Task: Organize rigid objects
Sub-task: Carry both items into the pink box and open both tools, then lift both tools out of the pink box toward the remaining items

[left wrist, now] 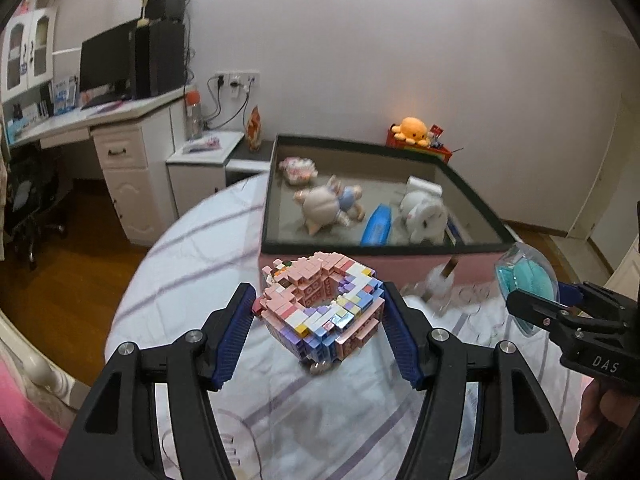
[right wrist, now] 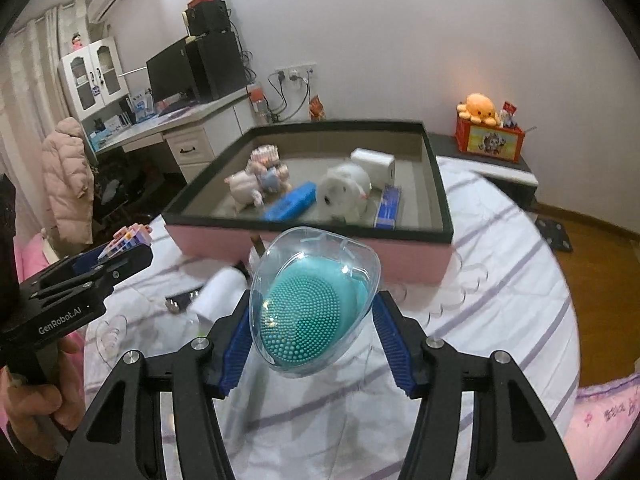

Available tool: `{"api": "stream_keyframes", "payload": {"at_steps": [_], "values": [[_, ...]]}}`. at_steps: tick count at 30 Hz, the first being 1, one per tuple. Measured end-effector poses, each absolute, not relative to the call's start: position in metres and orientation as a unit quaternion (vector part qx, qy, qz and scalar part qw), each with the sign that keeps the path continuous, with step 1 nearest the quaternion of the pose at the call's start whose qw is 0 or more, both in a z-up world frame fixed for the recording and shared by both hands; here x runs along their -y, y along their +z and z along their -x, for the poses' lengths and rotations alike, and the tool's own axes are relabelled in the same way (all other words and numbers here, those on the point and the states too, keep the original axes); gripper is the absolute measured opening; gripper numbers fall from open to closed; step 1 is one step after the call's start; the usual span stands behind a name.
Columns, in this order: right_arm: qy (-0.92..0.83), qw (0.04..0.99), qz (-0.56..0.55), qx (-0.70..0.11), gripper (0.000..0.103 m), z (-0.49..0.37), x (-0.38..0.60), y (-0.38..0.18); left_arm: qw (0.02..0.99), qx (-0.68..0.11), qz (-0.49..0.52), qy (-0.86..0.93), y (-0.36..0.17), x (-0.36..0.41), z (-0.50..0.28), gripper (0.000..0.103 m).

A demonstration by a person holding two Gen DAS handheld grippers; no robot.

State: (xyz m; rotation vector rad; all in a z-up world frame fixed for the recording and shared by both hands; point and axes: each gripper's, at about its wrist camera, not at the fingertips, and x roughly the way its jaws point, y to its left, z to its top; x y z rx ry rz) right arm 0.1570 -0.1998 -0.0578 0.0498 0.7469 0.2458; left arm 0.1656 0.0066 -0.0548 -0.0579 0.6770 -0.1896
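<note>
My left gripper (left wrist: pixel 320 304) is shut on a pink and pastel brick-built block model (left wrist: pixel 320 304), held above the striped bed cover. It also shows at the left of the right wrist view (right wrist: pixel 120 252). My right gripper (right wrist: pixel 312 312) is shut on a teal silicone brush in a clear plastic shell (right wrist: pixel 312 304), also seen at the right of the left wrist view (left wrist: pixel 528 280). Beyond both stands a pink storage box (left wrist: pixel 360 256) with a dark rim (right wrist: pixel 320 224). Inside lie plush toys (left wrist: pixel 332 204), a white plush (right wrist: pixel 344 192), a blue case (left wrist: pixel 376 226) and a white box (right wrist: pixel 372 162).
A white cylinder (right wrist: pixel 220 292) and a small dark item (right wrist: pixel 180 300) lie on the bed in front of the box. A bottle (left wrist: pixel 440 284) lies by the box's front wall. A desk with a monitor (left wrist: pixel 108 60) stands left. An orange plush (right wrist: pixel 478 108) sits on a red crate.
</note>
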Motion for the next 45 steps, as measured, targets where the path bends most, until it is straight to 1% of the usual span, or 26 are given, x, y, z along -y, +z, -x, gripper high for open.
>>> {"api": "stream_keyframes", "payload": {"at_steps": [6,12,18,22,27,28,29,30,31,33,35,38,40,45], "values": [[0.121,0.928,-0.018,-0.353,0.059,-0.193,0.202,-0.031,0.946,-0.308,0.015,-0.098,-0.023,0.007,-0.202,0.064],[0.114,0.92,-0.023,-0.375,0.059,-0.264,0.208,-0.026,0.94,-0.325,-0.001,-0.104,-0.012,0.021,-0.274,0.064],[0.097,0.904,-0.047,-0.414,0.059,-0.334,0.218,-0.047,0.923,-0.371,-0.003,-0.102,-0.032,0.031,-0.343,0.064],[0.09,0.896,-0.051,-0.431,0.06,-0.356,0.22,-0.061,0.912,-0.398,-0.02,-0.094,-0.053,0.041,-0.372,0.064],[0.088,0.891,-0.047,-0.444,0.06,-0.366,0.217,-0.075,0.899,-0.427,-0.037,-0.092,-0.069,0.053,-0.386,0.065],[0.086,0.893,-0.045,-0.439,0.061,-0.365,0.217,-0.075,0.899,-0.427,-0.037,-0.091,-0.069,0.054,-0.387,0.07],[0.089,0.894,-0.044,-0.437,0.066,-0.364,0.216,-0.074,0.9,-0.425,-0.038,-0.089,-0.067,0.054,-0.386,0.075],[0.09,0.894,-0.044,-0.436,0.077,-0.363,0.215,-0.074,0.903,-0.419,-0.041,-0.087,-0.065,0.055,-0.383,0.087],[0.088,0.895,-0.043,-0.435,0.081,-0.362,0.217,-0.072,0.907,-0.411,-0.046,-0.076,-0.063,0.054,-0.381,0.09],[0.088,0.898,-0.039,-0.429,0.083,-0.356,0.218,-0.067,0.911,-0.403,-0.049,-0.071,-0.058,0.052,-0.374,0.095],[0.085,0.902,-0.044,-0.422,0.083,-0.35,0.222,-0.062,0.914,-0.397,-0.044,-0.067,-0.054,0.047,-0.366,0.095],[0.077,0.909,-0.056,-0.406,0.09,-0.334,0.229,-0.053,0.922,-0.382,-0.036,-0.057,-0.044,0.039,-0.349,0.098],[0.072,0.913,-0.057,-0.397,0.09,-0.318,0.233,-0.048,0.928,-0.368,-0.031,-0.056,-0.038,0.034,-0.332,0.101],[0.071,0.923,-0.07,-0.372,0.09,-0.273,0.237,-0.037,0.939,-0.338,-0.031,-0.05,-0.026,0.022,-0.29,0.103]]}}
